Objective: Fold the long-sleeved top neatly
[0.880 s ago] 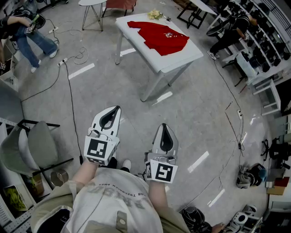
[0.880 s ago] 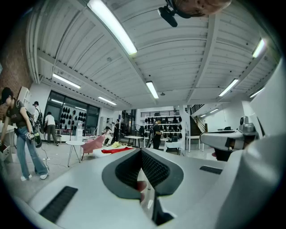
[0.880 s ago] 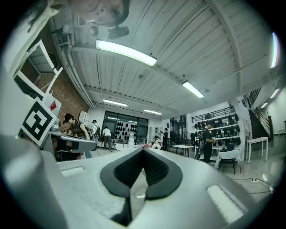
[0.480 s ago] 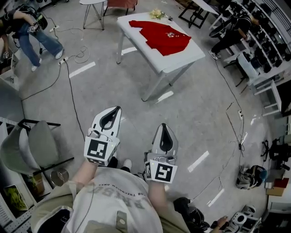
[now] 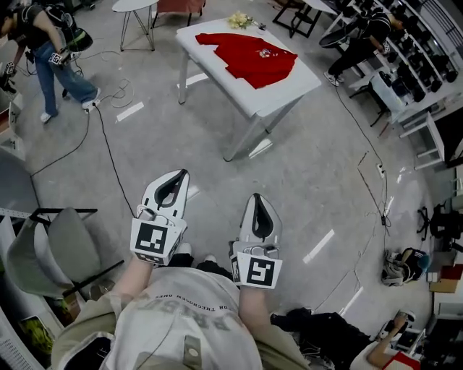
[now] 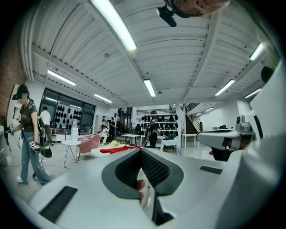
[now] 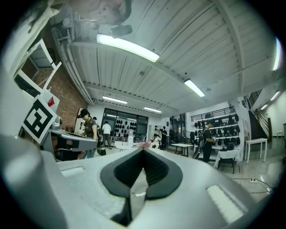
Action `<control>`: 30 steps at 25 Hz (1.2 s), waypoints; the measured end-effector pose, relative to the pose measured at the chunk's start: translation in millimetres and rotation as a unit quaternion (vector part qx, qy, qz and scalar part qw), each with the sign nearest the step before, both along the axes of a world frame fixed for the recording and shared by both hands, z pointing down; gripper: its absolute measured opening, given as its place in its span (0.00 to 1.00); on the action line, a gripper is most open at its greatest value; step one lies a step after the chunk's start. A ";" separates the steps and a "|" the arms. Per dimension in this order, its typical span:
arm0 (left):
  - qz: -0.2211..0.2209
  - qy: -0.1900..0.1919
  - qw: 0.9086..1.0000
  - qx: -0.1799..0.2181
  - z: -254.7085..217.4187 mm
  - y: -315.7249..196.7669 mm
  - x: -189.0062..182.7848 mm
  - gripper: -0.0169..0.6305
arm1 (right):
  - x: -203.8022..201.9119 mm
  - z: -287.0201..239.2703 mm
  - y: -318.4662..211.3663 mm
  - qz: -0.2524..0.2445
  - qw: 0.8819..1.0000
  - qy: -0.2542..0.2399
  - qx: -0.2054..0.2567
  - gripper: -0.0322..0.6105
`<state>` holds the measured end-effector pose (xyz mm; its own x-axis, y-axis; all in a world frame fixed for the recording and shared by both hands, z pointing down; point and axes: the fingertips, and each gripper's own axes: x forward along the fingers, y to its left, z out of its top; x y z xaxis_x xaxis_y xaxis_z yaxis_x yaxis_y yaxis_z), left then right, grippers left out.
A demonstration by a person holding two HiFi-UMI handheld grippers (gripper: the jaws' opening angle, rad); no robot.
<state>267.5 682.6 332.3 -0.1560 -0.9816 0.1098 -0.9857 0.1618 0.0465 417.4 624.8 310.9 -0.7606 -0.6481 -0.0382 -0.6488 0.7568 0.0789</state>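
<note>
Left white plastic gripper (image 5: 179,175), right white plastic gripper (image 5: 257,198): ribbed black pads (image 6: 154,169) pressed together, empty. Red cloth long-sleeved top (image 5: 249,58) flat on white rectangular table (image 5: 289,90).

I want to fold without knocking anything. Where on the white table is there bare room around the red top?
The white table is bare along the strip between the red top and its left-hand edge, and in a wider band between the top and the nearest corner. The far end is tighter: a yellow bundle lies just beyond the top.
</note>
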 end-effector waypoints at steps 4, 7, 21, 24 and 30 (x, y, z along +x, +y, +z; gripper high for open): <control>0.011 0.015 1.000 -0.006 5.8 -7.5 -19.1 0.05 | -12.0 2.7 -8.1 -0.017 0.999 -0.036 -0.024 0.05; 0.032 0.033 0.999 -0.012 11.9 -16.7 -21.9 0.22 | -17.9 7.5 -19.3 -0.042 0.996 -0.047 -0.056 0.41; 0.029 0.036 0.998 -0.046 36.8 -129.2 -90.4 0.54 | -89.2 31.2 -141.0 -0.066 0.996 -0.019 -0.056 0.58; 0.029 0.017 0.998 -0.048 22.9 -171.7 -111.4 0.54 | -111.1 17.8 -186.9 -0.070 0.996 -0.033 -0.046 0.58; 0.023 -0.002 0.999 -0.047 7.3 -245.4 -143.5 0.54 | -139.2 1.9 -260.9 -0.074 0.996 -0.042 -0.031 0.58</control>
